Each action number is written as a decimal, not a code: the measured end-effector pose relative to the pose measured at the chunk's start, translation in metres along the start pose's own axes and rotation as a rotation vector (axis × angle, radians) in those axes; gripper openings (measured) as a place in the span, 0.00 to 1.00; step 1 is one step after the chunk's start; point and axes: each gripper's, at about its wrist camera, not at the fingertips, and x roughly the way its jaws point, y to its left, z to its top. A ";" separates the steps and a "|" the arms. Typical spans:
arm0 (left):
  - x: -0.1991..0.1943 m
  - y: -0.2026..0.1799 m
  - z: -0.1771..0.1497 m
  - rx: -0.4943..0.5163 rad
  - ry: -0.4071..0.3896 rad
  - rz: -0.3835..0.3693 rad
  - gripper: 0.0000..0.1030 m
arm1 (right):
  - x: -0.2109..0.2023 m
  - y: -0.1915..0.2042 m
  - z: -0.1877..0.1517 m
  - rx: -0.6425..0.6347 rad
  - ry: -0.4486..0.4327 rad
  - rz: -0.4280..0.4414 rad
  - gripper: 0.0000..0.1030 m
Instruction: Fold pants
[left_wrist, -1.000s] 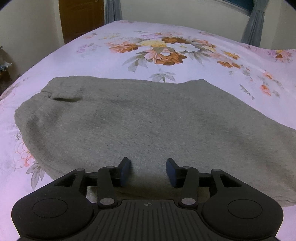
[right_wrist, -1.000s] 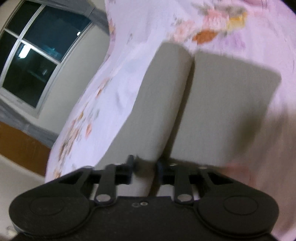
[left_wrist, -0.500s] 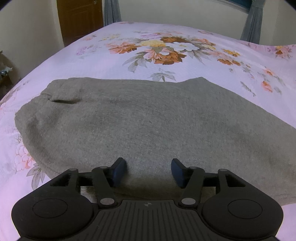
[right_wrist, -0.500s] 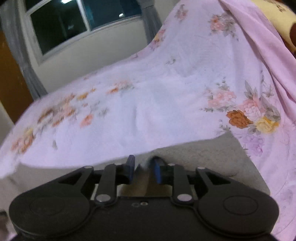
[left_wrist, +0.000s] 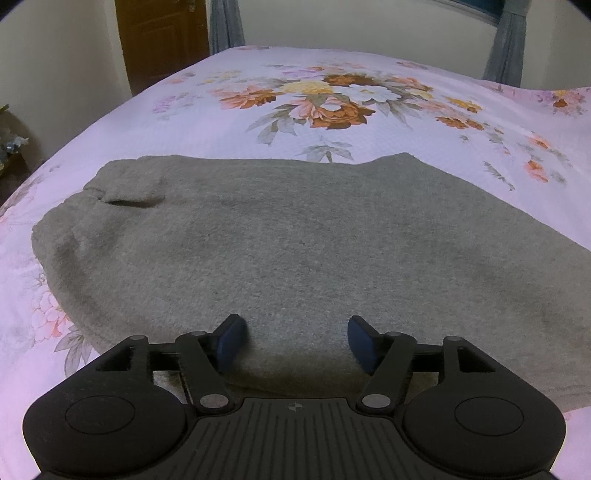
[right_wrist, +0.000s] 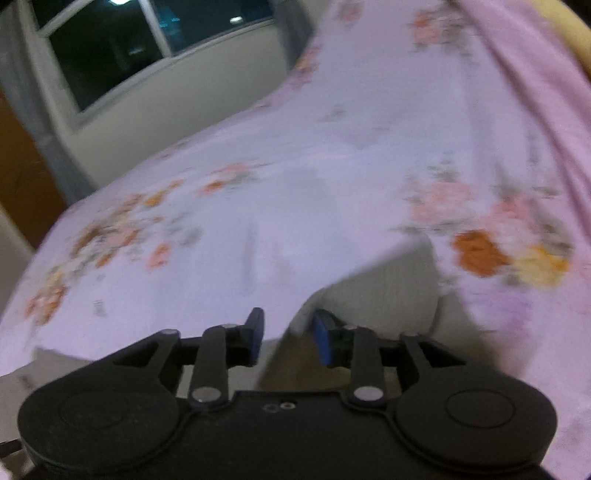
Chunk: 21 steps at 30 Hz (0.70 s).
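Observation:
Grey fleece pants (left_wrist: 295, 251) lie flat on the floral bed sheet (left_wrist: 221, 125), folded lengthwise, the waistband end at the left. My left gripper (left_wrist: 295, 341) is open and empty, low over the near edge of the pants. In the blurred right wrist view, a grey end of the pants (right_wrist: 388, 291) lies just ahead and right of my right gripper (right_wrist: 288, 334). Its jaws stand apart with the cloth edge near the right finger (right_wrist: 323, 341); nothing is gripped.
The pink floral sheet covers the whole bed. A brown door (left_wrist: 162, 40) and grey curtain (left_wrist: 225, 22) stand beyond the bed's far left. A dark window (right_wrist: 147, 44) is on the far wall. A yellow pillow edge (right_wrist: 569, 29) shows at the upper right.
My left gripper has opened wider over the pants' near edge. My right gripper has swung up from the pant legs, opened and let go of the cloth.

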 end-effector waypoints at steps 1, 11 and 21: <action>0.001 0.000 0.000 0.003 -0.001 0.002 0.63 | 0.001 -0.002 -0.004 0.007 0.013 -0.003 0.47; 0.001 -0.001 -0.001 0.013 -0.007 0.000 0.66 | -0.022 -0.050 -0.036 0.157 0.029 -0.041 0.44; 0.001 -0.002 -0.002 0.019 -0.009 0.002 0.67 | -0.006 -0.055 -0.038 0.248 -0.002 -0.046 0.34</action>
